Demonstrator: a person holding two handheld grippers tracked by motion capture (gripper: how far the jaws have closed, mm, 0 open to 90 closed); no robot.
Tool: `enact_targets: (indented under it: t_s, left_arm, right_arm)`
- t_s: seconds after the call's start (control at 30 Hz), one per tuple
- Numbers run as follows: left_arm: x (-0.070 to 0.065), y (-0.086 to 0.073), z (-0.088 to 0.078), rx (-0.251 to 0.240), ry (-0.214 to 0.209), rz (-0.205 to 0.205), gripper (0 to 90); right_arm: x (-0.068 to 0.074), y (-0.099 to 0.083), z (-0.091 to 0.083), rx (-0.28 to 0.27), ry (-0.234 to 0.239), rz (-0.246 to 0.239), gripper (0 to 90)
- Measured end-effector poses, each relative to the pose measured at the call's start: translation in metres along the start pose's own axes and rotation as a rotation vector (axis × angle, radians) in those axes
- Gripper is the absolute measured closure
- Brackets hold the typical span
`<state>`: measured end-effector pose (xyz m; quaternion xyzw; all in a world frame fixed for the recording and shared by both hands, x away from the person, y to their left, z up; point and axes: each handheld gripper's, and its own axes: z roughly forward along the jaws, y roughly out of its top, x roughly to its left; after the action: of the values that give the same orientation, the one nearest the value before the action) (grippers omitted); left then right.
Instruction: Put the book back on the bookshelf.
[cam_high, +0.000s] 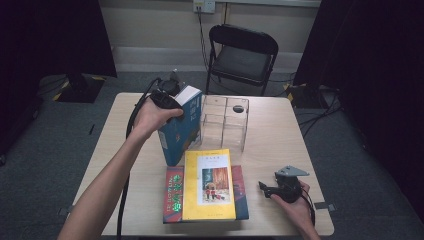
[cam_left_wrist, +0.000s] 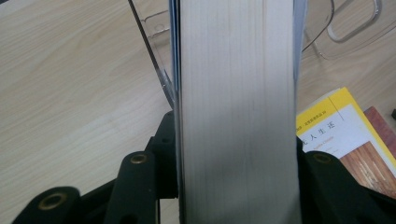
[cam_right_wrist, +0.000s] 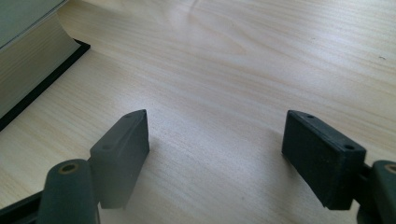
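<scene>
Broadly, a pale wooden tabletop, with a black folding chair beyond its far edge. Toward the far middle, a clear plastic organizer with open compartments, standing upright. Just left of it, touching or nearly so, a thick blue book held upright and slightly tilted, page edges up, lower end at the tabletop by the stack. At the near middle, a stack of flat books: a yellow book on top of a red-and-blue book. On the blue book's top, the left gripper, jaws clamped on the covers from both sides; in the left gripper view, the white page block between the black jaws, pads pressed against it. At the near right, well apart from the stack, the right gripper low over bare wood, jaws apart with nothing between them, pads wide in the right gripper view.
</scene>
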<state>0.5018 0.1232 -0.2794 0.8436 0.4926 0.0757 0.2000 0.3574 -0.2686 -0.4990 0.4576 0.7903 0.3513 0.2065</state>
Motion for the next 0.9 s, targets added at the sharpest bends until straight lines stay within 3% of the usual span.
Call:
enact_targets:
  t_s: [0.07,0.27,0.37,0.43,0.53,0.77,0.9]
  left_arm:
    - [-0.0012,0.0016,0.0006,0.01,0.011,0.023,56.8]
    - [-0.0026,0.0032,0.0046,0.027,0.029,0.036,56.9]
    - [-0.0032,0.0029,0.0077,0.028,0.025,0.008,56.8]
    - [-0.0034,0.0027,0.0069,0.028,0.038,0.023,58.7]
    - [-0.0027,0.0018,0.0065,0.022,0.035,-0.004,60.7]
    - [-0.0026,0.0048,0.0041,0.027,0.045,-0.014,61.3]
    - [-0.003,0.0096,0.005,0.027,0.038,-0.066,61.4]
  right_arm:
    - [0.0,0.0,0.0,0.0,0.0,0.0,22.9]
    - [0.0,0.0,0.0,0.0,0.0,0.0,22.9]
    - [0.0,0.0,0.0,0.0,0.0,0.0,22.9]
    - [-0.0001,0.0,0.0,0.0,0.002,0.001,22.8]
    - [-0.0001,0.0,0.0,0.0,0.002,0.001,22.9]
    - [-0.0002,0.0002,0.0002,-0.001,0.005,0.001,22.9]
    - [-0.0002,0.0003,0.0003,-0.001,0.004,0.0,22.8]
